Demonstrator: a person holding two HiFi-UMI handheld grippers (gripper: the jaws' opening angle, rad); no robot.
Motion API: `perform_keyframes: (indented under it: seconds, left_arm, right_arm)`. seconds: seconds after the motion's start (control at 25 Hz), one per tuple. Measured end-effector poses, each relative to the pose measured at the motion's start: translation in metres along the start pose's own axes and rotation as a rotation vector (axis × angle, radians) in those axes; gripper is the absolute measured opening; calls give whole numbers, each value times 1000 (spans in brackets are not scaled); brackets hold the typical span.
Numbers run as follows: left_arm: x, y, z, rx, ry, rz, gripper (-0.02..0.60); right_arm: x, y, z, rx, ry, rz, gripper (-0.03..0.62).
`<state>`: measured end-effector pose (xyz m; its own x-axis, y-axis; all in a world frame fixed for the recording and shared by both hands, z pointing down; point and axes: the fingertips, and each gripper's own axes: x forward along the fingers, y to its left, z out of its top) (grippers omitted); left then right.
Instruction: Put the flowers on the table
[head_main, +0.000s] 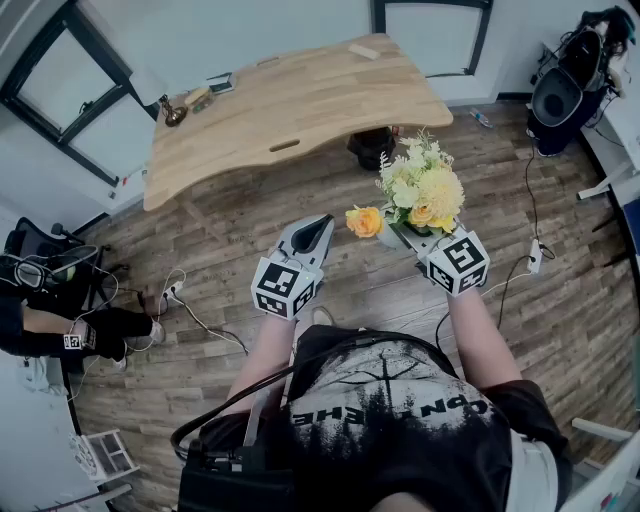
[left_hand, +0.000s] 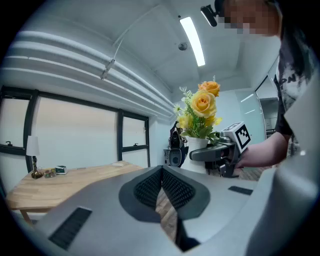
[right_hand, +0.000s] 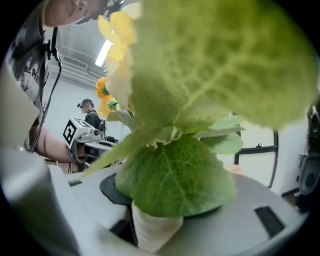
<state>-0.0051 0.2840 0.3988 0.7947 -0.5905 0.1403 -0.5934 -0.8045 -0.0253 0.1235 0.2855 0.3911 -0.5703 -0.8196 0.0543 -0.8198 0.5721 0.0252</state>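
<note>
Clasping flowers (head_main: 424, 190) in right gripper (head_main: 404, 238); shirt lettering (head_main: 400, 408) illegible.

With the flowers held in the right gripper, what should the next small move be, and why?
Probably carry the flowers forward toward the wooden table. The right gripper is clamped on their white vase and holds it above the floor, short of the table's near edge, so it cannot be set down yet. The left gripper is shut and empty.

Head view steeply down, left gripper view toward table (left_hand: 62, 184) and flowers (left_hand: 202, 107), right gripper view tight against flowers
</note>
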Motion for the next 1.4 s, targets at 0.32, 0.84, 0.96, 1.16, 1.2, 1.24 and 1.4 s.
perform_keyframes:
  seconds: [0.32, 0.84, 0.96, 1.16, 1.2, 1.24, 1.4]
  left_arm:
    - [2, 0, 0, -1, 2, -4, 14]
    - [2, -1, 0, -5, 4, -11, 14]
    - [2, -3, -2, -2, 6, -12, 14]
    - [2, -6, -5, 2, 13, -4, 14]
    - [2, -4, -5, 1, 15, -2, 14]
    - [2, -1, -6, -1, 17, 1, 14]
    - [2, 16, -13, -9, 23, 13, 14]
  right_arm:
    - [0, -1, -2, 0, 8, -3, 252]
    - [-2, 0, -5, 35, 13, 2, 253]
    - [-4, 1, -7, 34, 10, 2, 253]
    - [-6, -3, -12, 35, 11, 2, 253]
    - [-3, -3, -12, 36, 11, 3, 252]
    - [0, -3, -13, 37, 11, 5, 252]
    - [17, -4, -17, 38, 18, 14, 253]
